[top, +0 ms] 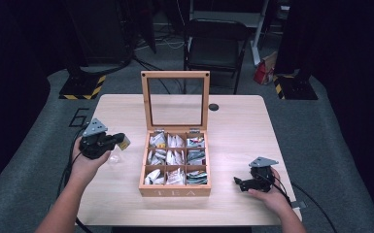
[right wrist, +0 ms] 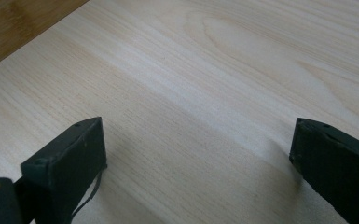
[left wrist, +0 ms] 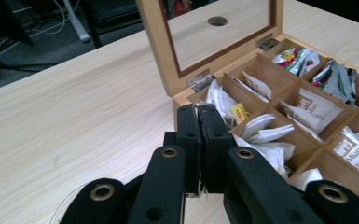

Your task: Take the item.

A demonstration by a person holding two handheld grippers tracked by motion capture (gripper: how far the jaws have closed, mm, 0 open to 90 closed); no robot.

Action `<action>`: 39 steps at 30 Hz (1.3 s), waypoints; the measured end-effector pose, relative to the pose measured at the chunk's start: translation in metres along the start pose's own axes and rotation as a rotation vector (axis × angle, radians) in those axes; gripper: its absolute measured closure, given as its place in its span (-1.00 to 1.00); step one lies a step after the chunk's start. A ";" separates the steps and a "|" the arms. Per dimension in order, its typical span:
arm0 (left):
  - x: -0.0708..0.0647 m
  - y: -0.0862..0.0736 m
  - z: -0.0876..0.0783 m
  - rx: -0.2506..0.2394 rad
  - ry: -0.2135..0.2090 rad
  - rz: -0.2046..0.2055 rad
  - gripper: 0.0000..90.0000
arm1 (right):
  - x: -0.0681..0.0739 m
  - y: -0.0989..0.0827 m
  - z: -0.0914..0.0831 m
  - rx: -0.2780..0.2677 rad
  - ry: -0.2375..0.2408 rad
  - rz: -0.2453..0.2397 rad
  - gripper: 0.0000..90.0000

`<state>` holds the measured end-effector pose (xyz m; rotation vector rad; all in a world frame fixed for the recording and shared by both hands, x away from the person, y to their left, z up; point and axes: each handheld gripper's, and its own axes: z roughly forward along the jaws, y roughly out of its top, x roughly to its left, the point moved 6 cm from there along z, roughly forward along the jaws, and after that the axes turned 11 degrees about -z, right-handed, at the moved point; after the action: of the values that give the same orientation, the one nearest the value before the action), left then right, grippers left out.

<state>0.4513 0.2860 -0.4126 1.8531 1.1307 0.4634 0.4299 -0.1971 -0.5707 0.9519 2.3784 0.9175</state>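
While the wooden tea box [top: 175, 190] sits mid-table with its glass lid [top: 175, 99] propped upright, the left gripper [top: 118, 141] hovers just beside its left wall, jaws pinched together on a small yellow-tagged tea bag [top: 124, 141] — likely lifted out. The right gripper [top: 238, 182] rests on the table [top: 238, 131], jaws wide, probably waiting.

Bare table [top: 233, 121] all round the right gripper [top: 239, 183]. For the left gripper [top: 121, 141], the tea box [top: 175, 190] and its raised lid [top: 175, 75] block straight ahead.
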 end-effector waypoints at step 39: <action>0.046 -0.006 -0.013 -0.014 0.088 -0.098 0.96 | 0.000 0.000 0.000 0.000 0.000 0.000 -0.93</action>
<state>0.4630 0.3330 -0.4166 1.7710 1.2684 0.4991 0.4300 -0.1971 -0.5707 0.9517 2.3783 0.9181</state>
